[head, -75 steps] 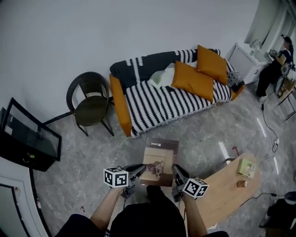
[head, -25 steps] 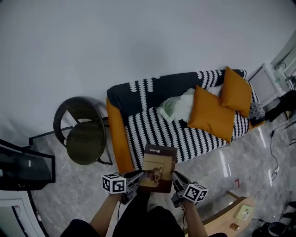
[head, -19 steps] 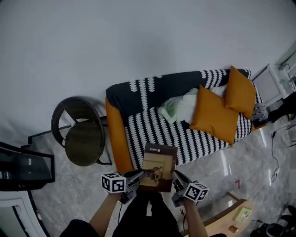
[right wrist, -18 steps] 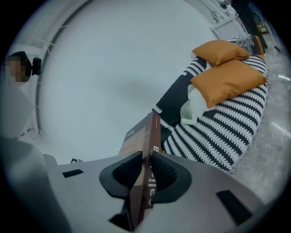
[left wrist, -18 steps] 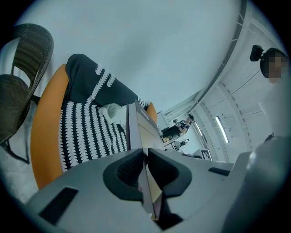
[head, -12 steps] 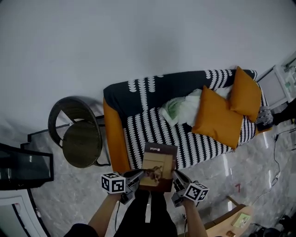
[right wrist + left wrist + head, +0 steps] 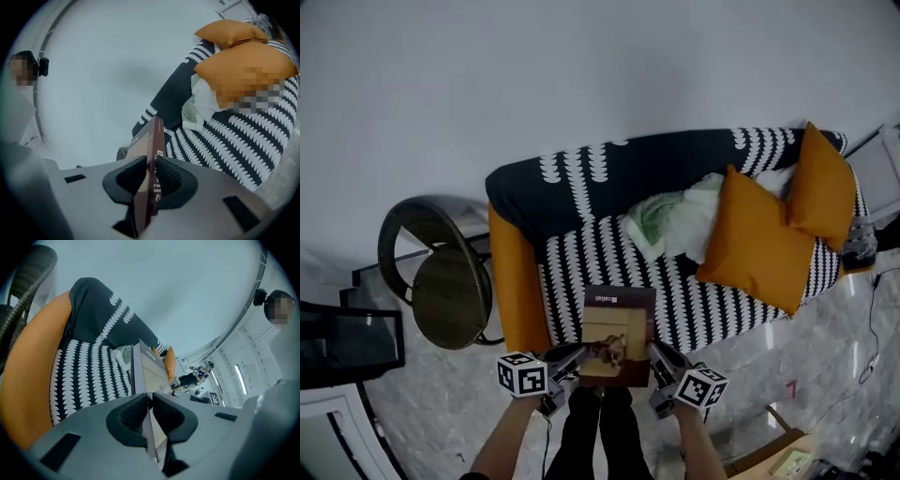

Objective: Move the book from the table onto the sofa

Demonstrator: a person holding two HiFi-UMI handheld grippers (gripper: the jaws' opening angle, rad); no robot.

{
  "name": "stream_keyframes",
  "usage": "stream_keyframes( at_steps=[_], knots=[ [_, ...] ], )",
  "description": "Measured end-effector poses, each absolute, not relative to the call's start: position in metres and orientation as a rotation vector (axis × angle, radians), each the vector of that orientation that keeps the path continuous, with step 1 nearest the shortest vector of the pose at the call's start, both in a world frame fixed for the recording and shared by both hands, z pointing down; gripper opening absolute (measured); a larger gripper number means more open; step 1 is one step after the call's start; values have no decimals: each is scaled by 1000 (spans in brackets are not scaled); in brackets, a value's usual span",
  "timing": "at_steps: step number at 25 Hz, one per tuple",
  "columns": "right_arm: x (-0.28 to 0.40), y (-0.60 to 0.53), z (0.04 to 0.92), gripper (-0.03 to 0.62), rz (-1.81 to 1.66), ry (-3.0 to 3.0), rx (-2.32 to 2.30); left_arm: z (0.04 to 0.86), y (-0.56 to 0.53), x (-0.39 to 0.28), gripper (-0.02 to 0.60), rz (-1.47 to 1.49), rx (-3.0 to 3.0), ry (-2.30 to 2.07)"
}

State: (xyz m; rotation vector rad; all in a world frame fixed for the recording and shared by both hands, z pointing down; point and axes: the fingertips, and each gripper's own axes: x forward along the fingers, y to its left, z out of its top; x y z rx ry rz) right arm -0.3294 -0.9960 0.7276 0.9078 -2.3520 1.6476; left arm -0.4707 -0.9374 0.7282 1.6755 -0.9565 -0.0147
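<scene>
A brown and tan book (image 7: 617, 332) is held flat in the air between both grippers, over the front edge of the sofa (image 7: 609, 267). My left gripper (image 7: 572, 357) is shut on the book's left near corner, and the book's edge (image 7: 140, 376) runs straight out from its jaws. My right gripper (image 7: 660, 357) is shut on the right near corner, with the dark spine (image 7: 157, 154) standing between its jaws. The sofa has a black-and-white striped cover (image 7: 220, 140) and orange sides (image 7: 28, 362).
Two orange cushions (image 7: 769, 234) and a pale crumpled cloth (image 7: 670, 217) lie on the sofa's right half. A dark round chair (image 7: 431, 281) stands left of the sofa. A black cabinet (image 7: 342, 342) is at far left, a wooden table corner (image 7: 787, 459) at bottom right.
The sofa has come nearer and now lies right under the book's far half. The table has slid almost out of view at bottom right. Both grippers keep their hold on the book.
</scene>
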Motion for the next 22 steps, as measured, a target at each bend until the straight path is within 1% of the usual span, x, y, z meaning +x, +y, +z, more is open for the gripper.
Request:
stream_keyframes(
  at_steps=[8, 18, 22],
  knots=[
    [-327, -1019, 782, 81, 1671, -2319, 878, 781, -961, -468, 48, 17, 1647, -964],
    [-333, -1053, 875, 81, 1720, -2231, 914, 865, -985, -471, 48, 7, 1577, -965],
    [-337, -1063, 903, 81, 1658, -2204, 918, 893, -997, -477, 48, 45, 1557, -1042]
  ],
)
